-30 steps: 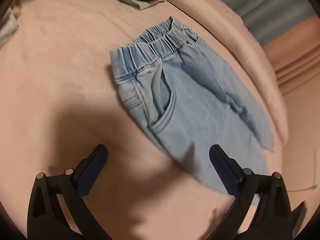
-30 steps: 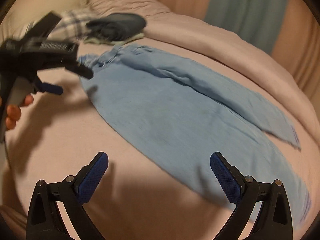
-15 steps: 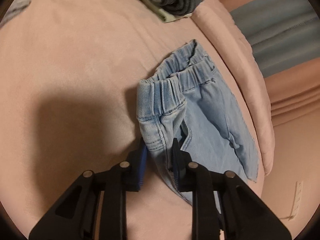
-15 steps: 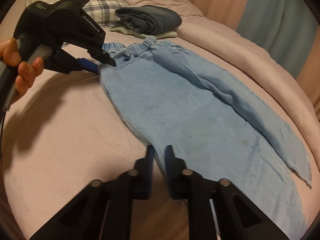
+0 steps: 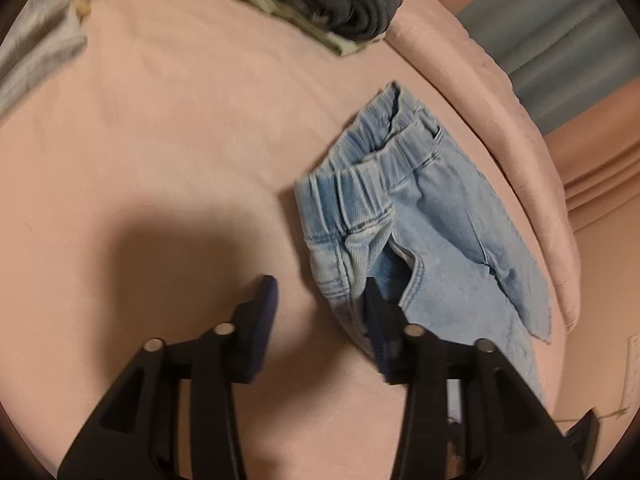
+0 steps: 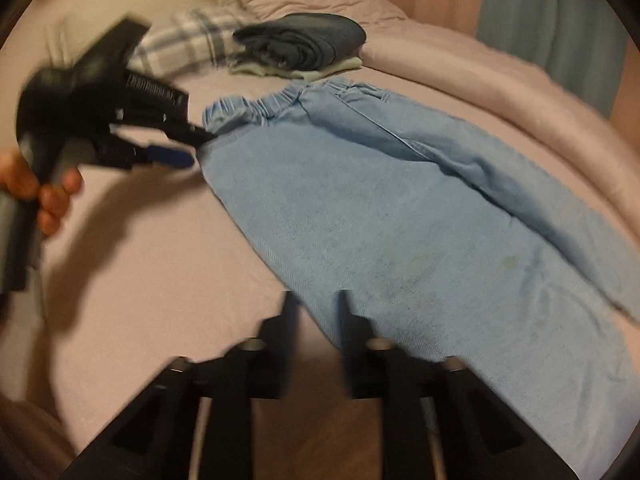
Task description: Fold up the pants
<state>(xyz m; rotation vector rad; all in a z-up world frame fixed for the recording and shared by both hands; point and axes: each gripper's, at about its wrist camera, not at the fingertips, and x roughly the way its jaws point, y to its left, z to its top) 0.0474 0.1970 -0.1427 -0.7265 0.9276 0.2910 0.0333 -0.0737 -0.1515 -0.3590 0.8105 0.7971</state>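
Observation:
Light blue denim pants (image 6: 400, 216) lie flat on the pink bed, waistband (image 6: 280, 104) far, legs running right. In the left wrist view the waistband and pocket (image 5: 360, 216) lie just ahead. My left gripper (image 5: 320, 300) is open, its jaws apart, with the right finger lying over the pants' edge near the pocket; it also shows in the right wrist view (image 6: 188, 148) at the waistband corner. My right gripper (image 6: 316, 300) has its jaws slightly apart astride the near edge of the pant leg; the picture is blurred.
A stack of folded dark jeans and a pale green garment (image 6: 304, 48) sits at the far side of the bed, also in the left wrist view (image 5: 340, 8). A plaid pillow (image 6: 180, 48) lies beside it. A rolled pink duvet (image 6: 500, 92) runs along the right.
Both grippers shut on the pants' edge half a second ago. Now the left jaws have opened and released the waistband side, and the right jaws have parted a little.

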